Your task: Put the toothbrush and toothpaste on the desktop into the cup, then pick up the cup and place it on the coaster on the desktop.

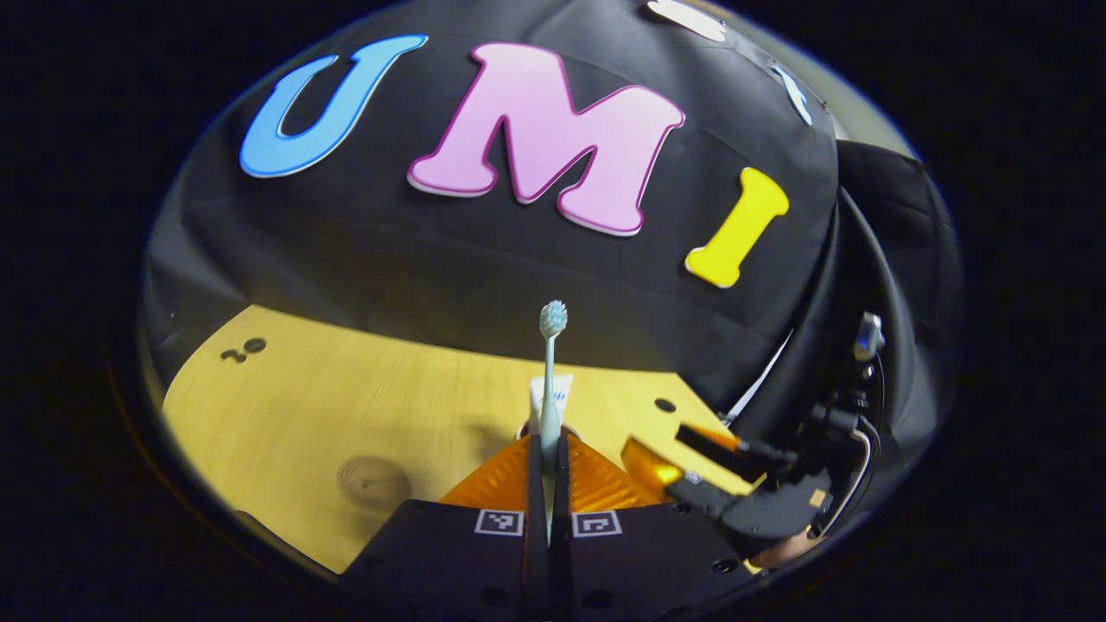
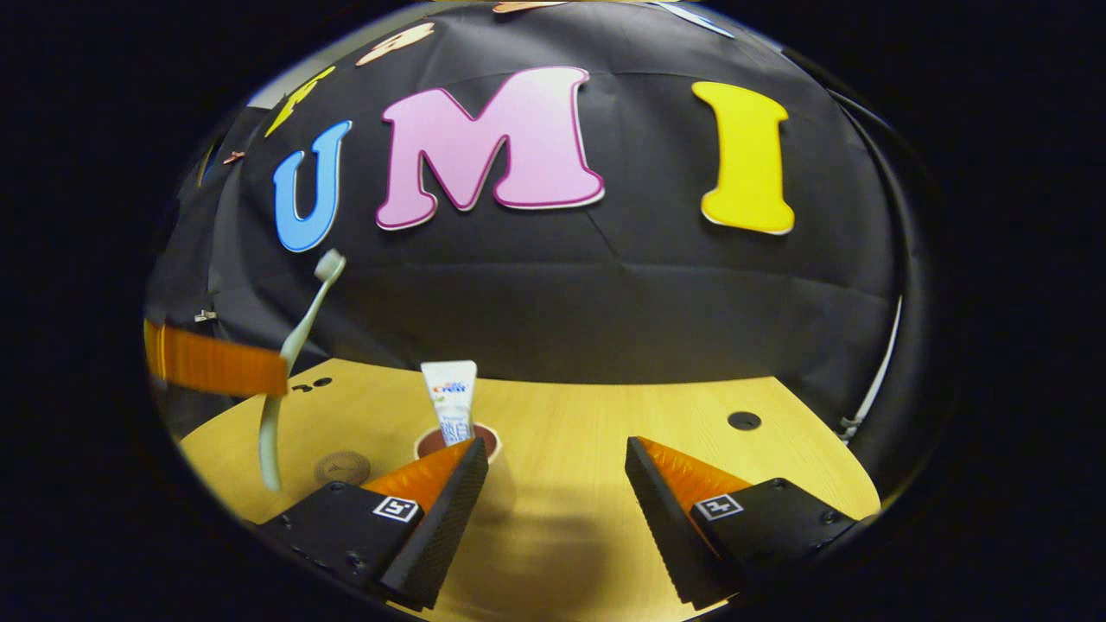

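Observation:
In the left gripper view, my left gripper (image 1: pixel 549 442) is shut on the handle of a pale green toothbrush (image 1: pixel 550 363), which stands upright with its bristles on top. Just behind it, the white toothpaste tube (image 1: pixel 563 393) stands in the cup (image 1: pixel 574 428). The right gripper view has the tube (image 2: pixel 449 393) upright in the brown cup (image 2: pixel 432 445), close to the left finger of my open right gripper (image 2: pixel 557 458). Left of the cup, the toothbrush (image 2: pixel 294 354) hangs above the table, clamped by an orange finger (image 2: pixel 216 367) of the left gripper. The round wooden coaster (image 1: pixel 373 479) (image 2: pixel 341 466) lies left of the cup.
The yellow wooden desktop (image 1: pixel 346 397) (image 2: pixel 587 423) has small cable holes (image 2: pixel 744 421) (image 1: pixel 664 404). The right gripper (image 1: pixel 726 471) and the hand holding it appear at the right of the left gripper view. Black cloth walls close the back and sides.

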